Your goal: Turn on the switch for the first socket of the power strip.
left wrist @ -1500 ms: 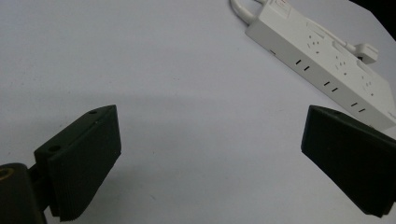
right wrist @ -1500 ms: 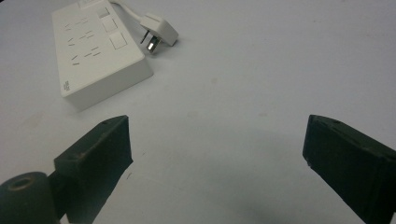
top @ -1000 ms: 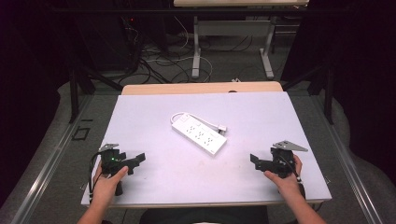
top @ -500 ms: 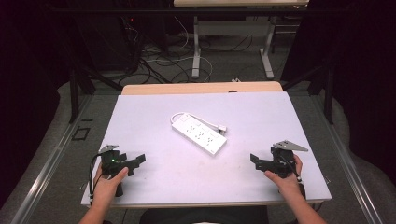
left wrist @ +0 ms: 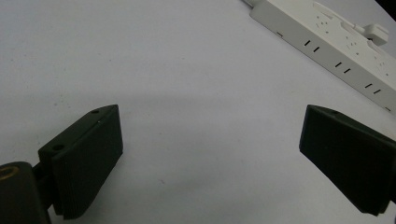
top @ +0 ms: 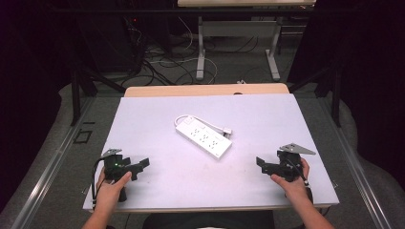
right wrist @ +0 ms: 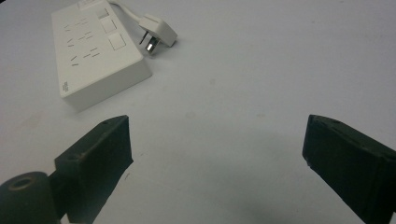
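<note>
A white power strip (top: 203,137) lies diagonally in the middle of the white table (top: 267,119), its short cord curled round and its plug (top: 227,131) resting beside it. My left gripper (top: 139,167) rests near the front left corner, open and empty, pointing toward the strip. My right gripper (top: 261,163) sits near the front right, also open with nothing between its jaws. In the left gripper view the strip (left wrist: 336,56) lies far ahead at upper right of the left gripper (left wrist: 210,158). In the right gripper view the strip (right wrist: 95,51) and its plug (right wrist: 158,32) lie ahead at upper left of the right gripper (right wrist: 215,163).
A wooden strip (top: 205,89) borders the table's far edge. Beyond it are cables (top: 167,62) on the floor and the legs of another desk (top: 200,47). Metal rails (top: 52,167) run along both sides of the table.
</note>
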{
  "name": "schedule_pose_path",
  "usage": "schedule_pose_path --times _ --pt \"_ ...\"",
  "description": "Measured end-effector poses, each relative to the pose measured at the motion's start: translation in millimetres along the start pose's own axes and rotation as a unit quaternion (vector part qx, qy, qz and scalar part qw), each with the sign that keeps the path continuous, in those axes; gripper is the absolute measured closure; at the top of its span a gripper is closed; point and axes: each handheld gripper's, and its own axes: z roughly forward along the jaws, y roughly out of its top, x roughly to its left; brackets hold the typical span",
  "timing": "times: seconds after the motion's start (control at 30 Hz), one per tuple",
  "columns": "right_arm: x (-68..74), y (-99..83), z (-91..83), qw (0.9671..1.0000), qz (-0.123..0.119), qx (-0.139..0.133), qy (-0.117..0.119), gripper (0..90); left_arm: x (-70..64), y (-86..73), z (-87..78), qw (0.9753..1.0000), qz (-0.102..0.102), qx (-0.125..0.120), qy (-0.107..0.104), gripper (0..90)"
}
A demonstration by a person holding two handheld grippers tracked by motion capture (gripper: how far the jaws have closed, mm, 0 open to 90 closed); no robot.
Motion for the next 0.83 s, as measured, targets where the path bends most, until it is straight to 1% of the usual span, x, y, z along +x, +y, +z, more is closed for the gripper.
schedule_pose_path --times 0.1,0.3,0.4,0.43,0.5,0.53,0.7,0.73,0.77,0.83 --pt "0.5 -0.1 0.2 1.0 0.003 0.001 0.0 7.4 0.4 0.2 -0.2 1.0 -0.004 0.001 -0.003 6.0" --pt "0.1 -0.3 1.0 1.0 -0.001 0.001 0.001 7.5 0.4 -0.2 0.8 1.0 -0.004 -0.002 -0.001 6.3" --pt "0.1 -0.3 1.2 1.0 -0.002 0.001 0.001 7.5 0.3 0.2 0.4 1.0 -0.003 0.0 -0.001 6.4" --pt "0.2 -0.2 1.2 1.0 -0.002 0.0 0.001 7.5 0.2 -0.1 1.2 1.0 -0.005 -0.004 -0.001 6.4" --pt "0.0 -0.2 1.0 1.0 -0.002 0.0 0.001 7.5 0.2 0.2 0.9 1.0 -0.004 0.0 0.0 6.5" --pt "0.7 -0.2 0.7 1.0 0.003 0.002 0.001 7.5 0.2 0.2 0.9 1.0 -0.004 0.0 0.0 6.5" --pt "0.3 -0.5 0.3 1.0 0.005 0.002 0.0 7.5 -0.2 0.4 1.4 1.0 -0.006 0.001 -0.002 6.6" --pt "0.8 -0.6 0.8 1.0 0.007 -0.002 -0.004 7.5 -0.2 0.5 1.6 1.0 -0.006 0.0 -0.002 6.6" --pt "0.0 -0.5 0.5 1.0 0.002 -0.002 -0.004 7.6 -0.2 0.6 1.6 1.0 -0.006 0.0 -0.002 6.6" --pt "-0.3 -0.5 0.0 1.0 0.001 -0.002 -0.004 7.6 -0.3 0.8 1.9 1.0 -0.005 -0.001 -0.002 6.6"
